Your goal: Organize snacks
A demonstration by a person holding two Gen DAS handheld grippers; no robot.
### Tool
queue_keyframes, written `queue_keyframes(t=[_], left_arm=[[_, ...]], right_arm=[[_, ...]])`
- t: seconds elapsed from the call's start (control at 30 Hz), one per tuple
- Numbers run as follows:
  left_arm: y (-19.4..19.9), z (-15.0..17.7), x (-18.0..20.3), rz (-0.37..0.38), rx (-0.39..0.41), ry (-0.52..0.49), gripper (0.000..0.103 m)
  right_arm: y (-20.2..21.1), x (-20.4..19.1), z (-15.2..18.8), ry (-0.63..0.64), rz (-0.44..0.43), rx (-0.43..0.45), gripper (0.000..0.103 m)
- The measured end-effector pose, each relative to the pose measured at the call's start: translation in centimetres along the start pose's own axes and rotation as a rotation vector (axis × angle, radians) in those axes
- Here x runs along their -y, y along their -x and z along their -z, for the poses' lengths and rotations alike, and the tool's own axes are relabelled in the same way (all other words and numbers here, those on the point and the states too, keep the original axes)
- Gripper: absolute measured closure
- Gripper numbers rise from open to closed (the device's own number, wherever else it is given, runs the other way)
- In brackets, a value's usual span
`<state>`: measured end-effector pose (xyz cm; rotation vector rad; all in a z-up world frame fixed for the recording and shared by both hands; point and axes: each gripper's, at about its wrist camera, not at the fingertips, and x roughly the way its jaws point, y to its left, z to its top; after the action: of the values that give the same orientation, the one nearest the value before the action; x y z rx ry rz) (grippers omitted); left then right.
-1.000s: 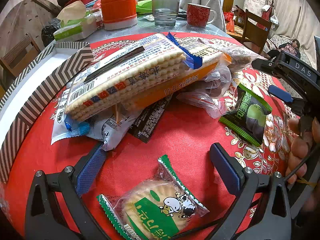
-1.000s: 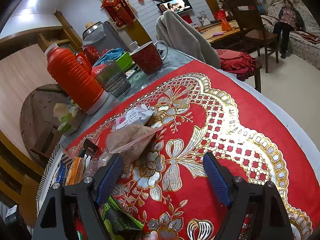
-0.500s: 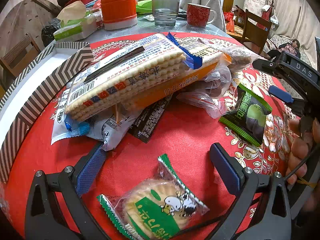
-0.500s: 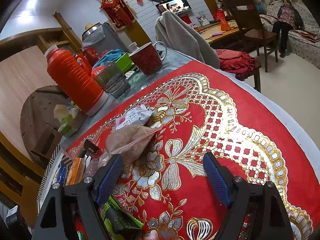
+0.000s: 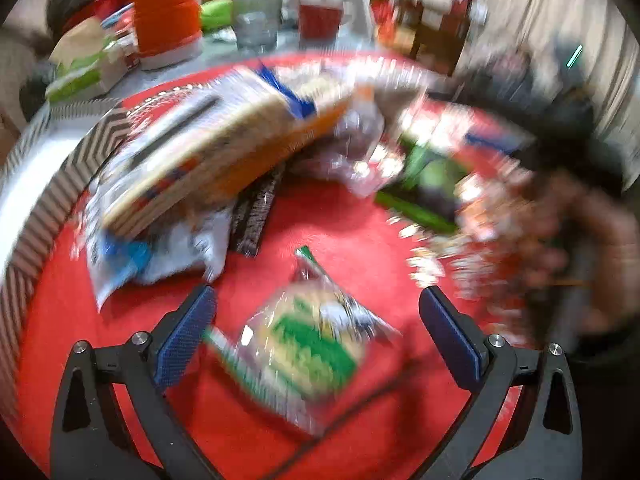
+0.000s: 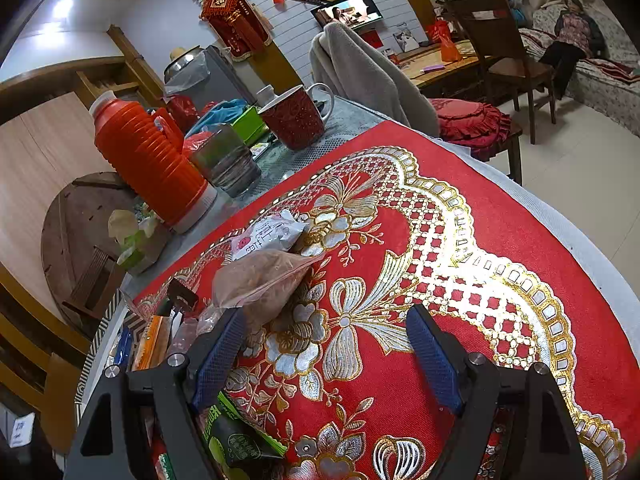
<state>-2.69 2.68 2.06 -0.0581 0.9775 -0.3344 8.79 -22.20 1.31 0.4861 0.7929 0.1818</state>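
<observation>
Hovering left gripper [image 5: 316, 332] agape over biscuit pack [image 5: 304, 344], lower centre.
Right gripper [image 6: 324, 348] agape, empty. Risk: blurred view, jaws could miss or crush the biscuit.

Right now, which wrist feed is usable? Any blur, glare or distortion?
Left wrist view: heavy motion blur, the round biscuit packet and snack pile smeared, print unreadable; only the left gripper itself is crisp. Right wrist view: sharp, the red tablecloth with gold pattern in focus, a ceiling light blown out, fisheye bending at the edges.
</observation>
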Motion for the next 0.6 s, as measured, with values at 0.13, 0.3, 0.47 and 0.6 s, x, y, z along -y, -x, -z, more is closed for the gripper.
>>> queue_keyframes(t=[0.13,0.3,0.47,0.6], left_arm=[[5.9,1.2,-1.8,0.082,0.254,-0.073,0.001],[11.8,-1.6,-5.0,0.069,0.474,-0.164,0.001],[19.5,-4.6,-7.9,0.150,0.828,-0.200,0.000],[14.7,-7.2,-9.2,0.269,0.690,-0.193,0.001]], right_arm=[[0.1,0.0,0.0,0.001,0.002,0.000,0.022],[0.0,0.0,0.0,0.000,0.000,0.000,0.022],[0.1,0.0,0.0,-0.001,-0.002,0.000,0.022],[0.1,0.0,0.0,-0.001,-0.001,0.001,0.022]])
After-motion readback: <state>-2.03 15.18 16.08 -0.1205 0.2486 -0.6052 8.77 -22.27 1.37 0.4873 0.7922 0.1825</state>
